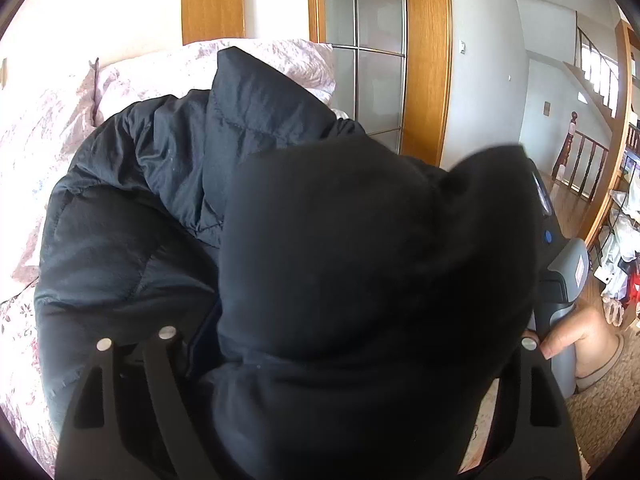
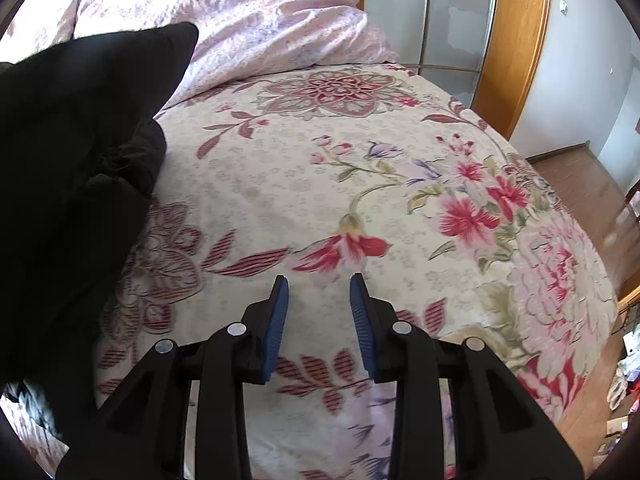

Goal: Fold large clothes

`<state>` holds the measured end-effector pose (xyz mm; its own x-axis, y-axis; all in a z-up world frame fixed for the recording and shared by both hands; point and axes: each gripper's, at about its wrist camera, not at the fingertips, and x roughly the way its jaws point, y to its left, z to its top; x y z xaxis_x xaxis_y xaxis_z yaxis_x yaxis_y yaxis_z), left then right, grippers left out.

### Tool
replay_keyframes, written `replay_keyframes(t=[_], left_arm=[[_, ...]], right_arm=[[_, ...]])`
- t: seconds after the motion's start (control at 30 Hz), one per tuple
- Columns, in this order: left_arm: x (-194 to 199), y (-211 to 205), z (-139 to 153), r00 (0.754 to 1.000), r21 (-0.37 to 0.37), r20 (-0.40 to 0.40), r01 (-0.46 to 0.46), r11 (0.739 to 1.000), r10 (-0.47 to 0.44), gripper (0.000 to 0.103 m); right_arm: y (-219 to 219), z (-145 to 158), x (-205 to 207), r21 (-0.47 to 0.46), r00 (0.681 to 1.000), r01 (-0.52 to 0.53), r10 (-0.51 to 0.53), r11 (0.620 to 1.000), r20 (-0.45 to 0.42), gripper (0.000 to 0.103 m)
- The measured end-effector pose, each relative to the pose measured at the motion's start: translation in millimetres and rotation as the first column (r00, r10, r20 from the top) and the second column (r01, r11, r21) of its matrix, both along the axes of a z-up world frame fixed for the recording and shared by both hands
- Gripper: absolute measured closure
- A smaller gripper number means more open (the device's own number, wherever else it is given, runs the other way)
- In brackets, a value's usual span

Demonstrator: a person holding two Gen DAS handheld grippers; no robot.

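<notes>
Floral bedspread (image 2: 320, 184) under right gripper (image 2: 319, 282)

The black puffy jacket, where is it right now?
The black puffer jacket fills the left wrist view, bunched over the left gripper; in the right wrist view it lies at the left, on the floral bedspread.

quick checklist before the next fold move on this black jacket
1. Left gripper's hold on the black jacket: cannot tell; fabric covers its fingertips in the left wrist view.
2. Right gripper free: ok; jaws apart, nothing between the blue pads.
3. Landing area on the floral bedspread: ok; bare ahead of the right gripper.
4. Jacket flat: not ok; bunched and puffed up, with a part raised toward the left camera.
5. Jacket wholly on the bed: cannot tell; its lower edge is out of view.
6. Pink duvet apart from the jacket: not ok; the jacket overlaps it in both views.
</notes>
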<state>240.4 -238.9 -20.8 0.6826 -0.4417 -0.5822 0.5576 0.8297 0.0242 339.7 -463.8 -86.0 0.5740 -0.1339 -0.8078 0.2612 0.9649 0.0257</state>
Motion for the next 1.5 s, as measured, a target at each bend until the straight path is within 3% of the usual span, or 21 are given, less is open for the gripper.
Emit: replay_keyframes(t=[0.53, 0.83, 1.0, 1.3, 1.5], left_arm=[[-5.6, -40.1, 0.9, 0.996, 0.072, 0.0, 0.086, 0.994, -0.087, 0.002], [-32.0, -48.3, 21.7, 0.982, 0.028, -0.002, 0.187, 0.982, -0.187, 0.002], [-36.7, -43.4, 34.6, 0.962, -0.07, -0.051, 0.266, 0.961, -0.269, 0.002], [-36.6, -35.2, 37.3, 0.979, -0.116, -0.069, 0.183, 0.976, -0.192, 0.002], [-43.0, -36.3, 43.6, 0.977, -0.131, -0.047, 0.199, 0.971, -0.206, 0.002]], right_arm=[[-24.0, -2.4, -2.7, 0.007, 0.999, 0.051, -0.051, 0.999, 0.003, 0.068], [-28.9, -3.0, -5.8, 0.012, 0.998, 0.068, -0.068, 0.998, 0.006, 0.068], [-30.9, -2.7, -9.0, 0.016, 0.997, 0.081, -0.081, 0.997, 0.008, 0.068], [-29.5, -3.1, -7.9, 0.009, 0.996, 0.085, -0.085, 0.996, 0.012, 0.068], [-29.9, -2.8, -7.9, 0.009, 0.996, 0.084, -0.084, 0.996, 0.012, 0.068]])
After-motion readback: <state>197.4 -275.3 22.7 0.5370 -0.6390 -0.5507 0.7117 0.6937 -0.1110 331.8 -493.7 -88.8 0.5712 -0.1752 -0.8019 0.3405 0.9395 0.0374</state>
